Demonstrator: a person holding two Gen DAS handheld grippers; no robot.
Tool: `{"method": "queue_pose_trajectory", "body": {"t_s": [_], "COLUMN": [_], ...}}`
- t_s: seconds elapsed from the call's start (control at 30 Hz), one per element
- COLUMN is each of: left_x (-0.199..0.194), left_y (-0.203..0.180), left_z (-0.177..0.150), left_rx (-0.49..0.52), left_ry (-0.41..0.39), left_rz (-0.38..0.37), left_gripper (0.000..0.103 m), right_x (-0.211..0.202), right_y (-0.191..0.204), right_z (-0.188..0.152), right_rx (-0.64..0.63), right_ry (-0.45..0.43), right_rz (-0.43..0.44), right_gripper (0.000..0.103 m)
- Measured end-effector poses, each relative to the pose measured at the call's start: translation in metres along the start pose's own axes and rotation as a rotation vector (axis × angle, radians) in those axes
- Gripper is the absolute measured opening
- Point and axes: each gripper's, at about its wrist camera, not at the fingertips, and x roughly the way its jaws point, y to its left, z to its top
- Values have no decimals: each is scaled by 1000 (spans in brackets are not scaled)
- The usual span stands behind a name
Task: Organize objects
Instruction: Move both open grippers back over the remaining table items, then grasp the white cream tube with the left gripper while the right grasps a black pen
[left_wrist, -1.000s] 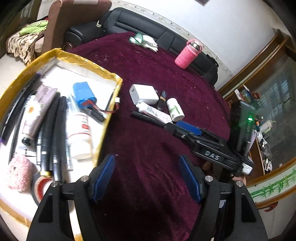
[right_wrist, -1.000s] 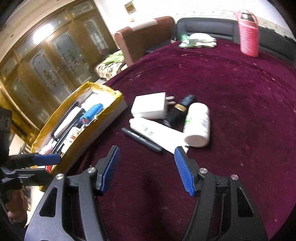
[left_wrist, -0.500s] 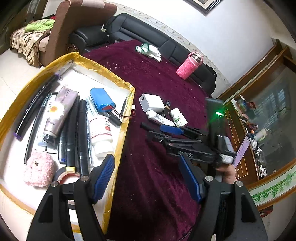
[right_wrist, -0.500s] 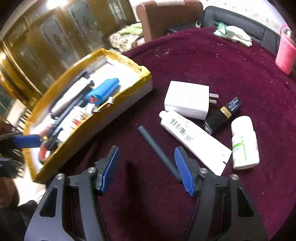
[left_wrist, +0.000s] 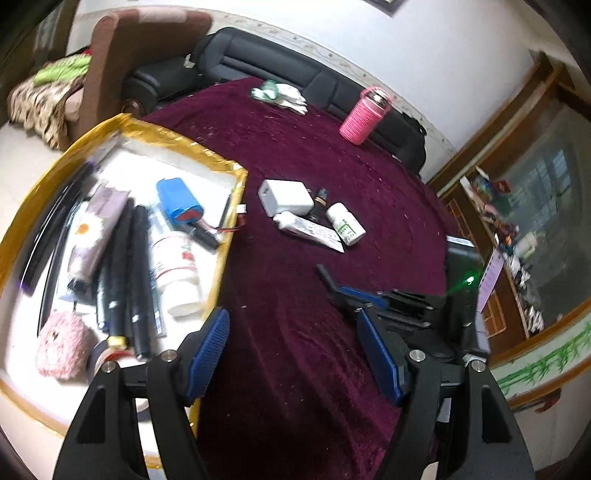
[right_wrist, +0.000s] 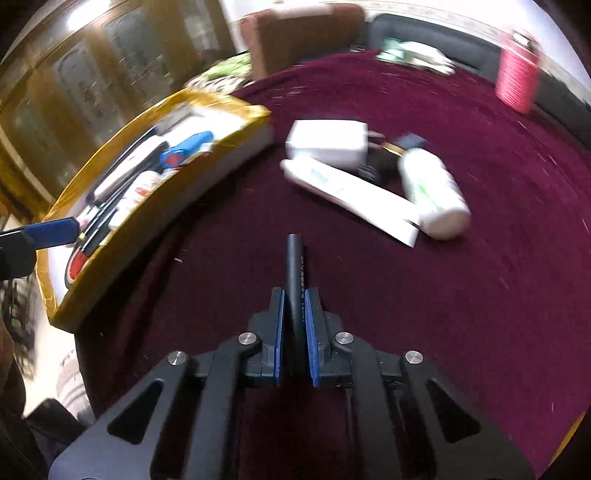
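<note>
Black pen (right_wrist: 295, 273) clamped between right tool (right_wrist: 294, 295) pads.

Both wrist views look down close over the maroon table (left_wrist: 295, 332), sharing the yellow-rimmed tray (right_wrist: 236, 107).

Almost nothing is legible. The slim black cylindrical marker (right_wrist: 295, 273) carries a line of small white print along its barrel, too blurred to read. The flat white squeeze tube (right_wrist: 347, 192) lying on the maroon cloth shows bluish printed lines, and the small white pill bottle (right_wrist: 430, 188) beside it has a green-marked label; neither can be made out. In the left wrist view the white bottle with red label (left_wrist: 173, 266) in the gold-rimmed tray is likewise unreadable.
</note>
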Motion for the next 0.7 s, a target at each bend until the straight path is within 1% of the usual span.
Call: {"method": "queue_pose_trajectory", "body": {"t_s": [0.07, 0.13, 0.2, 0.27, 0.33, 0.4, 0.47, 0.57, 0.63, 0.7], "left_x": [8, 20, 36, 48, 65, 87, 105, 132, 147, 159], "left_y": [-14, -27, -40, -50, -61, -71, -76, -82, -82, -80], "left_z": [6, 14, 25, 35, 45, 54, 60, 68, 73, 76], "left_rx": [69, 149, 222, 288, 384, 489, 547, 638, 666, 664], "left_ry": [15, 38, 64, 69, 61, 70, 83, 105, 127, 159], "left_rz": [19, 36, 63, 78, 117, 152, 173, 179, 193, 179], "left_gripper": [72, 72, 72, 72, 72, 72, 72, 72, 72, 72], "right_x": [-10, -16, -24, -28, -30, -32, -32, -33, -33, -32], "right_y": [-24, -45, -62, -75, -86, -88, -85, -85, -83, -83], "right_z": [-9, -15, -19, -23, -26, -27, -26, -27, -27, -26], "right_rx": [79, 167, 242, 297, 344, 358, 358, 367, 362, 359], "right_ry": [-34, -69, -100, -117, -135, -143, -142, -141, -136, -132], "right_rz": [-19, -16, -63, -107, -69, -100, -109, -114, -122, -125], "right_gripper": [11, 11, 11, 11, 11, 11, 11, 11, 11, 11]}}
